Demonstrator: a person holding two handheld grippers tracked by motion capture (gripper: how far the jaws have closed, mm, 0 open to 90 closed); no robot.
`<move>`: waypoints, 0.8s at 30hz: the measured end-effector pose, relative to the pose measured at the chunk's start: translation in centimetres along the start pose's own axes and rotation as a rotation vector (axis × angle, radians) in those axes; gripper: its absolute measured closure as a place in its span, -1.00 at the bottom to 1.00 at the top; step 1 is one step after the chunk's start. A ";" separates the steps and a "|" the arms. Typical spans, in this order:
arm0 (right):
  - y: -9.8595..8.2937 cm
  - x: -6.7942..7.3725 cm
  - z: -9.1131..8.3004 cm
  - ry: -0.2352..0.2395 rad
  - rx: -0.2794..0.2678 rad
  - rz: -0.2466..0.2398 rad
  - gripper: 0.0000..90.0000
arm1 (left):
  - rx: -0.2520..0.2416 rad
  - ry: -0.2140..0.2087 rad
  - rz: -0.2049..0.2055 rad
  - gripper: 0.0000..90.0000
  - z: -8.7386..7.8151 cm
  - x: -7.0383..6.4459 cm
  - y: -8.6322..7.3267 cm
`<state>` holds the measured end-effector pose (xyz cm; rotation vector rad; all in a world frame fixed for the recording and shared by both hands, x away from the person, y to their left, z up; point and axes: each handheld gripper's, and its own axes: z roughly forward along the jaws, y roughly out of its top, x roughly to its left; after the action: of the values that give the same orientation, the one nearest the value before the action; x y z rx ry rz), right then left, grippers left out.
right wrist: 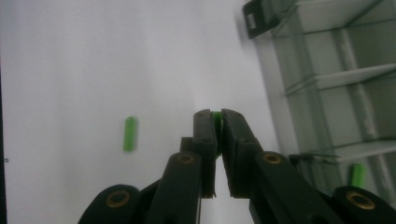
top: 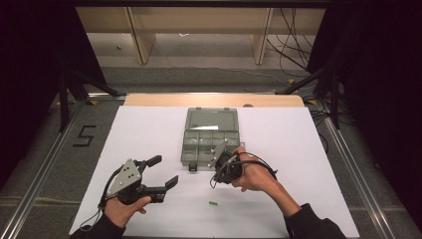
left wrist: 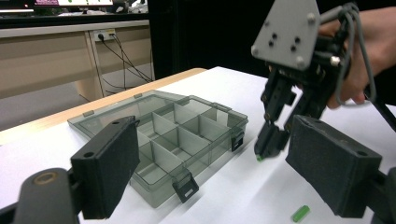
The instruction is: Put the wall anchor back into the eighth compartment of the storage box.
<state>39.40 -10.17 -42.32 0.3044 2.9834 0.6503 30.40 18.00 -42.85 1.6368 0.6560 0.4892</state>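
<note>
A small green piece [right wrist: 216, 115] is clamped between the jaws of the right gripper [right wrist: 215, 122], just beside the open compartment box [top: 205, 142]. It should probably be carried over a compartment and released. The left gripper [top: 160, 172] is held wide open, empty; another green piece [top: 213, 203] is left on the table [top: 149, 129] behind the right jaws.

Compartment box [top: 209, 137] lying open at tabletop [top: 149, 129] centre, toward far edge; lid [top: 211, 119] lying flat behind tray. Right gripper [top: 217, 173] hanging just off box's near right corner, jaws gripping small peg [right wrist: 216, 116] above tabletop. Second peg [top: 213, 203] lying loose on tabletop near near edge, in front of box. Third peg [right wrist: 357, 175] sitting inside one box compartment. Left gripper [top: 163, 172] hovering near left of box, toward near edge, jaws spread.
</note>
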 end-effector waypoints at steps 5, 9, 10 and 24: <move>-0.4 -1.2 -1.3 -0.044 -0.027 0.037 0.89 | 0.005 0.001 0.001 -0.64 0.1 0.0 0.0; -0.7 -2.1 -2.2 -0.080 -0.050 0.067 0.89 | -0.006 -0.007 -0.003 -0.64 0.2 0.0 -0.1; -0.8 -2.3 -2.4 -0.089 -0.056 0.072 0.89 | 0.000 -0.001 -0.001 -0.64 0.1 0.0 0.0; -1.9 -4.9 -3.2 -0.157 -0.087 0.138 0.89 | -0.006 -0.004 -0.003 -0.64 0.2 0.0 -0.1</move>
<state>43.46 -14.17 -40.08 0.5329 2.7947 0.7301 30.53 17.88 -42.97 1.6307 0.6535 0.4858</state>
